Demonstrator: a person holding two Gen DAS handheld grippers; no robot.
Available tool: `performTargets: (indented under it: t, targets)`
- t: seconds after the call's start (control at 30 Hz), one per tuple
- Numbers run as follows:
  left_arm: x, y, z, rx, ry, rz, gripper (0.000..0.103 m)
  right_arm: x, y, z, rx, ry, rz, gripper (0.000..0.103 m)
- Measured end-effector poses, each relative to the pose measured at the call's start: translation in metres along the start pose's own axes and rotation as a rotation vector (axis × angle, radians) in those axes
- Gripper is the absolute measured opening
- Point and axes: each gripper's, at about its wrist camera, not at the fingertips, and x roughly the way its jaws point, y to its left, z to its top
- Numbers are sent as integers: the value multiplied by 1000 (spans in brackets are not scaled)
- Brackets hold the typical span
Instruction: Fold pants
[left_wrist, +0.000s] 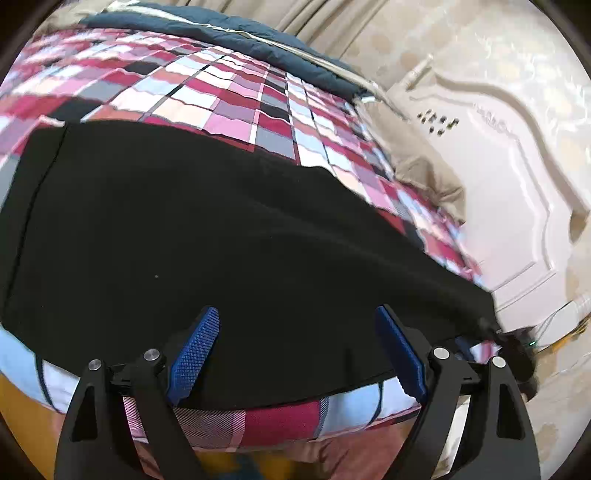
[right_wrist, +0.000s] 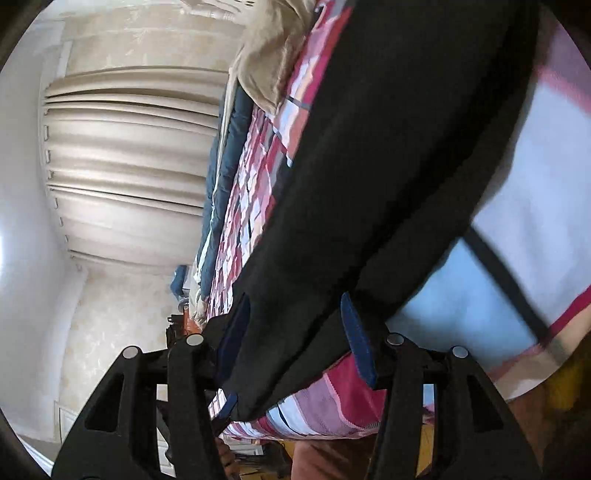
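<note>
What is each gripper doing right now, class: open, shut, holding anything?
Left gripper: open, empty, above the black pants.
Right gripper: open, pants edge lies between its fingers, not clamped.

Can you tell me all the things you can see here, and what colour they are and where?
pants: one, black, spread flat on the bed near its front edge
checked bedspread: one, pink, red, white and grey squares, covering the bed under the pants
quilt: one, dark blue, along the far side of the bed
beige cloth: one, tan, at the head end of the bed
headboard: one, cream, carved, past the beige cloth
curtains: one set, cream, pleated, beyond the bed
left gripper: one, black with blue pads, jaws open over the pants
right gripper: one, black with blue pads, jaws open around the pants' edge
</note>
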Motion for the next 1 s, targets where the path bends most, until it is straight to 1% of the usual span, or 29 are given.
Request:
performTargets:
  t: [0.07, 0.13, 0.27, 0.3, 0.33, 0.37, 0.4, 0.43, 0.47, 0.5, 0.57, 0.63, 0.7, 0.8, 0.87, 0.93, 1.0]
  targets:
    - [-1, 3, 0, -11, -8, -24, 85, 7, 3, -4, 2, 5, -7, 51]
    - [0, 8, 1, -34, -8, -45, 85, 11, 5, -5, 18, 2, 7, 55]
    - [2, 17, 5, -98, -4, -88, 85, 23, 8, -10, 34, -22, 9, 55]
    - [2, 18, 5, -102, -3, -92, 85, 25, 9, -11, 32, -30, 5, 55]
    - [2, 17, 6, -100, 1, -91, 85, 19, 8, -18, 26, -37, -2, 54]
    - [2, 17, 6, -93, 3, -89, 85, 22, 10, -18, 18, -41, -17, 46]
    - [2, 16, 6, -82, 4, -86, 85, 23, 11, -19, 11, -41, -34, 31]
    - [2, 15, 6, -72, 8, -83, 85, 26, 10, -20, 14, -34, -48, 22]
    - [2, 15, 6, -66, 10, -81, 85, 28, 9, -22, 25, -22, -43, 9]
    - [2, 15, 6, -62, 11, -80, 85, 28, 7, -24, 37, -20, -38, 7]
    - [-1, 16, 5, -58, 11, -77, 85, 19, 7, -31, 41, -41, -33, 6]
    - [-1, 17, 5, -62, 12, -80, 85, 13, 9, -38, 19, -53, -49, 6]
    - [-3, 20, 5, -66, 11, -83, 85, 10, 4, -43, 28, -58, -55, 6]
    - [-5, 24, 5, -66, 12, -82, 85, 13, -5, -39, 51, -65, -67, 5]
    - [-7, 25, 4, -66, 13, -81, 85, 15, -12, -37, 85, -58, -37, 5]
    - [-6, 26, 4, -63, 14, -80, 85, 18, -9, -34, 71, -33, -23, 6]
    - [-7, 26, 4, -60, 14, -81, 85, 20, -5, -33, 72, -30, -18, 15]
